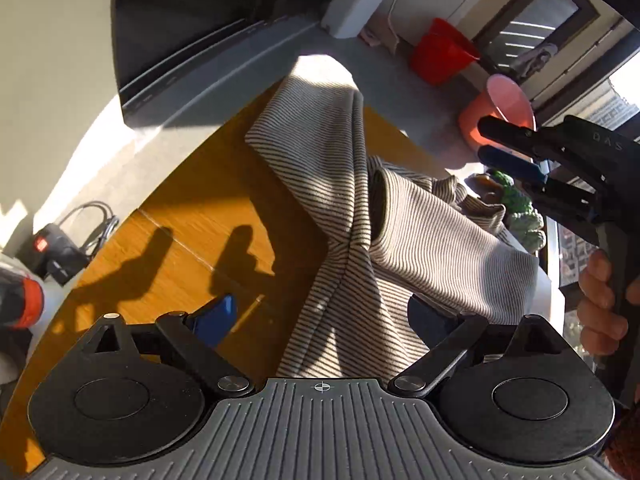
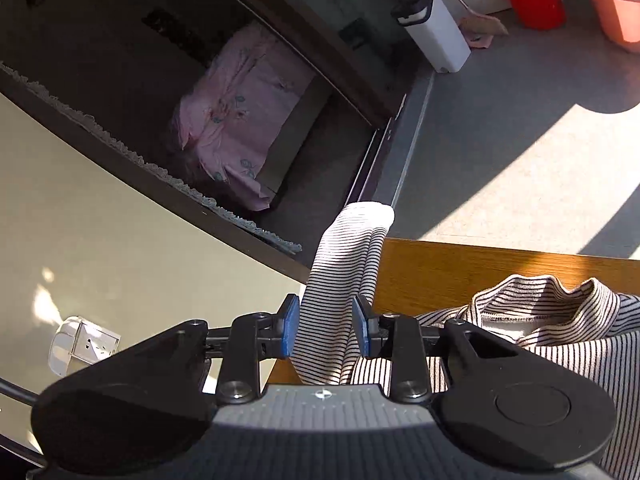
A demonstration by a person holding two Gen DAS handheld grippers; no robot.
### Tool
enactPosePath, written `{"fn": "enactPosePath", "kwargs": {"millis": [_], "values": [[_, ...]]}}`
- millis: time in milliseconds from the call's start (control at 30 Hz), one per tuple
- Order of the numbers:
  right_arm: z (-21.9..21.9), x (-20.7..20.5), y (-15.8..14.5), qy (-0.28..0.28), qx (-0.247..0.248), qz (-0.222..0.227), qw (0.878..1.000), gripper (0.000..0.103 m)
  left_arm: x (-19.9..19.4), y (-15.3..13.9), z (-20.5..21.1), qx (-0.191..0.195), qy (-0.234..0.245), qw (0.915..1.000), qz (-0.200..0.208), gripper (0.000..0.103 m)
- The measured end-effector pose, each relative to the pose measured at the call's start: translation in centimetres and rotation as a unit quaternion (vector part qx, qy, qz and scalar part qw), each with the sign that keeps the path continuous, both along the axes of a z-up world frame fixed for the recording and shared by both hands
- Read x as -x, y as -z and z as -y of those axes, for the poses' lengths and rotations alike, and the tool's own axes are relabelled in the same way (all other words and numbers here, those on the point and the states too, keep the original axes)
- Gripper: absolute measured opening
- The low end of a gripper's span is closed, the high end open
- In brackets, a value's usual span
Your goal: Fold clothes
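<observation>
A beige shirt with thin dark stripes (image 1: 420, 240) lies crumpled on a wooden table (image 1: 192, 216). One sleeve (image 1: 316, 132) runs to the far edge, and the collar (image 2: 540, 300) is bunched up. My left gripper (image 1: 324, 316) hangs open and wide over the shirt's near part. A fold covers part of its right blue pad, and neither pad presses on the cloth. My right gripper (image 2: 326, 332) is shut on the sleeve (image 2: 340, 272), with both blue pads against the cloth. In the left wrist view a hand (image 1: 600, 292) holds the right gripper (image 1: 500, 148) at the right edge.
On the grey floor beyond the table stand a white bin (image 1: 352, 0), a red bucket (image 1: 444, 52) and a pink bucket (image 1: 500, 108). A dark open cabinet holds a pink cloth (image 2: 232, 120). A black charger with cables (image 1: 56, 252) lies on the floor at the left.
</observation>
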State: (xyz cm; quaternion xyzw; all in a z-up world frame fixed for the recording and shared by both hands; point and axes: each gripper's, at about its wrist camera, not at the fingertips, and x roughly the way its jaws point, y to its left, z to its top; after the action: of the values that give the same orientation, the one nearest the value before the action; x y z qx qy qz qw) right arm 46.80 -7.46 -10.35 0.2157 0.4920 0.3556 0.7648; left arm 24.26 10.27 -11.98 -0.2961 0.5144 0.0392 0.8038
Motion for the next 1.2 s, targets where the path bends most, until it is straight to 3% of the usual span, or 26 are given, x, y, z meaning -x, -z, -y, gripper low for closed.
{"fn": "enactPosePath", "kwargs": {"millis": [100, 300, 533, 567, 600, 633, 667, 800, 933, 1067, 1133, 1200], "values": [[-3.6, -6.0, 2.6, 0.009, 0.001, -0.051, 0.999, 0.044, 2.4, 1.8, 2.0, 0.007, 0.026, 0.9995, -0.014, 0.089], [-8.5, -13.0, 8.4, 0.047, 0.041, -0.106, 0.992, 0.054, 4.6, 3.5, 1.2, 0.063, 0.025, 0.9977, 0.006, 0.092], [-10.3, -13.4, 13.2, 0.084, 0.004, -0.195, 0.977, 0.053, 5.2, 4.1, -0.5, 0.105, -0.009, 0.9942, 0.020, 0.095], [-10.5, -13.3, 13.5, 0.085, -0.003, -0.201, 0.976, 0.050, 5.3, 4.2, -0.5, 0.106, -0.007, 0.9941, 0.021, 0.095], [-10.8, -13.0, 13.4, 0.086, -0.016, -0.201, 0.976, 0.037, 5.3, 4.2, -0.6, 0.107, -0.005, 0.9940, 0.022, 0.095], [-11.1, -12.9, 12.9, 0.084, -0.022, -0.193, 0.977, 0.026, 5.3, 4.2, -0.6, 0.107, -0.003, 0.9940, 0.022, 0.095], [-11.3, -12.7, 12.3, 0.083, -0.028, -0.186, 0.979, 0.009, 5.2, 4.2, -0.7, 0.106, 0.000, 0.9941, 0.021, 0.095], [-10.8, -10.5, 6.3, 0.047, -0.056, -0.114, 0.991, 0.007, 4.4, 4.2, -0.7, 0.102, 0.014, 0.9947, 0.009, 0.095], [-6.8, -5.7, -1.3, 0.024, -0.086, -0.035, 0.995, 0.007, 3.6, 4.2, -0.4, 0.097, 0.032, 0.9947, -0.006, 0.095], [1.6, -0.1, -6.0, 0.098, -0.081, 0.030, 0.991, 0.007, 2.7, 4.0, 0.0, 0.082, 0.056, 0.9947, -0.026, 0.095], [6.5, 2.8, -7.1, 0.158, -0.057, 0.051, 0.984, 0.007, 2.1, 3.9, 0.4, 0.070, 0.069, 0.9945, -0.036, 0.095], [10.3, 5.2, -6.1, 0.201, -0.041, 0.037, 0.978, 0.007, 1.6, 3.8, 0.9, 0.053, 0.084, 0.9940, -0.044, 0.095]]}}
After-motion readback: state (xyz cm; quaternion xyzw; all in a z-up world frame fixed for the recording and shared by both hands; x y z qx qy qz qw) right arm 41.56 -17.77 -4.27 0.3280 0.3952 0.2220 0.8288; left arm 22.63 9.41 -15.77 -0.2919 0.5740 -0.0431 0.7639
